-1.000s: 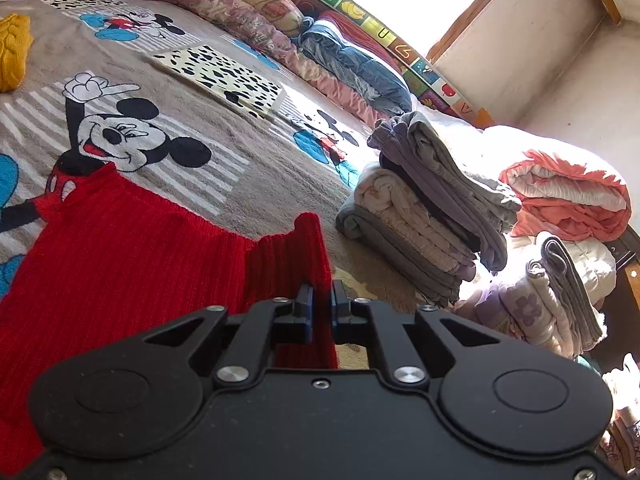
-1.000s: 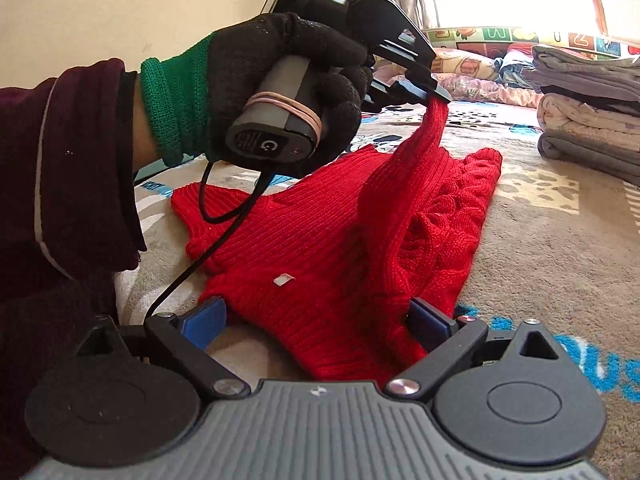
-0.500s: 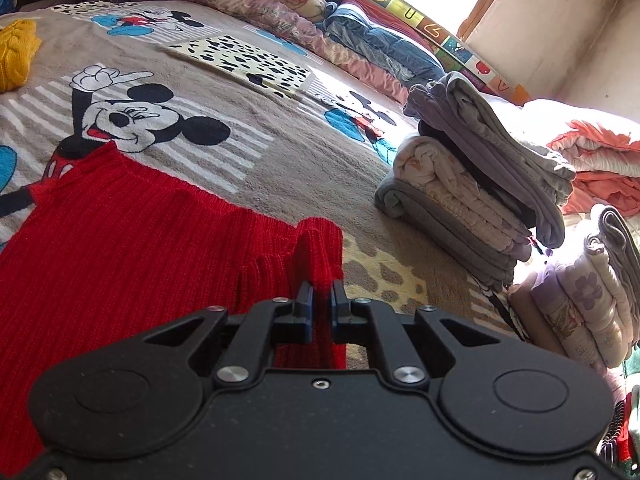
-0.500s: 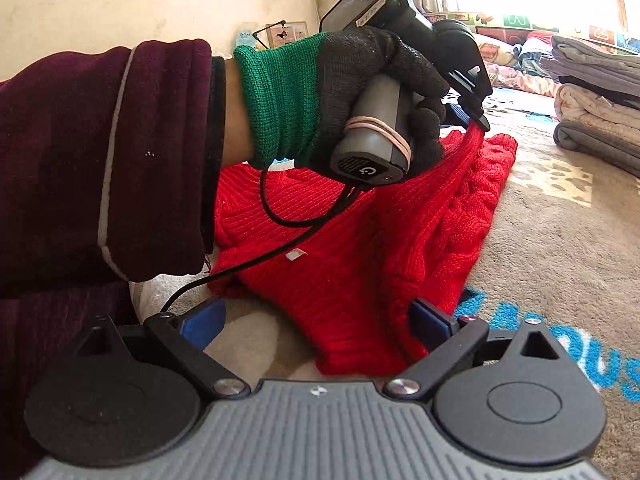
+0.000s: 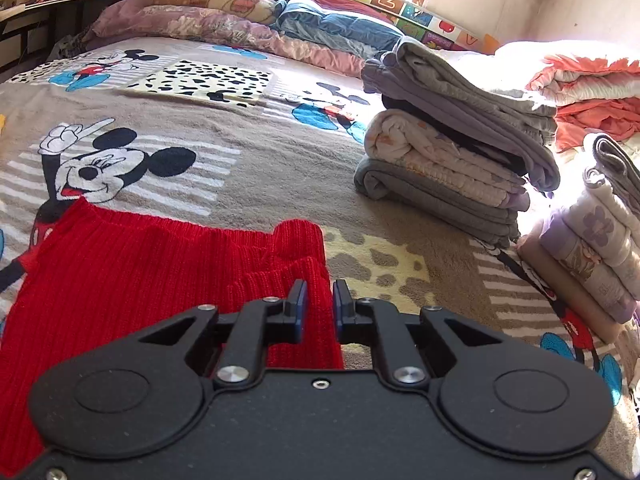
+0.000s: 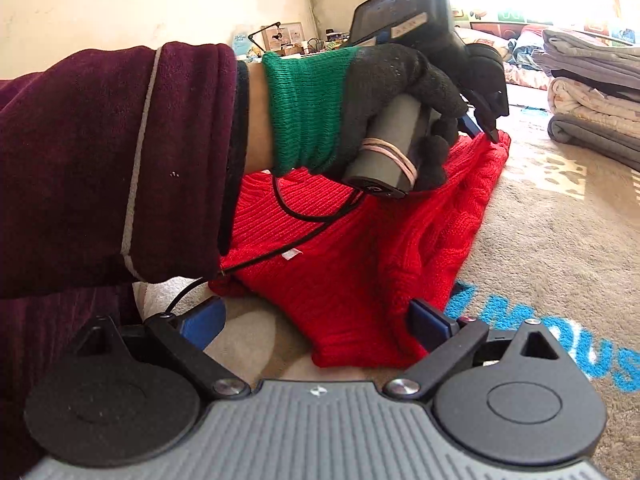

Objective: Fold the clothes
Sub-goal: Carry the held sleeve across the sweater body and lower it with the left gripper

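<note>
Left fingers (image 5: 320,308) narrowly parted astride red sweater (image 5: 120,280) fold, right fingers (image 6: 316,320) wide, bedspread (image 5: 260,168) beneath

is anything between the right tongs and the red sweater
Nothing visible. The right tongs stand open with the red sweater lying on the blanket right ahead, its near hem between the fingers. The left hand is farther along, above the sweater.

A home bedroom — cartoon-mouse bedspread (image 5: 248,168); pillows (image 5: 208,12) at the head; stacked folded laundry (image 5: 452,160)
</note>
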A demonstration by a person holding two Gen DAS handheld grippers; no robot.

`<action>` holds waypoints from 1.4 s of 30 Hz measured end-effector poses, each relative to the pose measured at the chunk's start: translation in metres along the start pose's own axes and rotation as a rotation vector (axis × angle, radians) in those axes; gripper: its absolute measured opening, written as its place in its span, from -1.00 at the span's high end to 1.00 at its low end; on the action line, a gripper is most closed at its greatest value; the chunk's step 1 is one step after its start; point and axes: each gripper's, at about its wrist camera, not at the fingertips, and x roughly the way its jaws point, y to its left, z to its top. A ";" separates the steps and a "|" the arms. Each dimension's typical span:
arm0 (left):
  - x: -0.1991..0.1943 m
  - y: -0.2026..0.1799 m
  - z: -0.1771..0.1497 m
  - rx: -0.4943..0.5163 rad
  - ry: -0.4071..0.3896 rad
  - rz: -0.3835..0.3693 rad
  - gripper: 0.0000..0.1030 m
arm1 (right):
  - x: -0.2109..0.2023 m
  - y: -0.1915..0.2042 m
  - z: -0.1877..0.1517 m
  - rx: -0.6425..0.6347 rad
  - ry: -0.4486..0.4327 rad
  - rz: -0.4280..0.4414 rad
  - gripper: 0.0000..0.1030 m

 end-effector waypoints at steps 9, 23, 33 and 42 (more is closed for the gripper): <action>-0.039 0.023 -0.016 0.156 -0.007 -0.064 0.81 | -0.013 0.040 0.006 -0.279 -0.176 -0.173 -0.86; -0.003 0.003 -0.032 0.336 0.070 -0.085 0.81 | 0.052 0.022 0.007 -0.240 -0.004 -0.199 -0.85; 0.016 -0.012 -0.029 0.456 0.095 -0.054 0.82 | 0.034 0.044 0.013 -0.359 -0.196 -0.256 -0.82; 0.026 -0.009 -0.028 0.370 0.111 -0.030 0.80 | 0.065 0.015 0.008 -0.250 0.011 -0.204 -0.93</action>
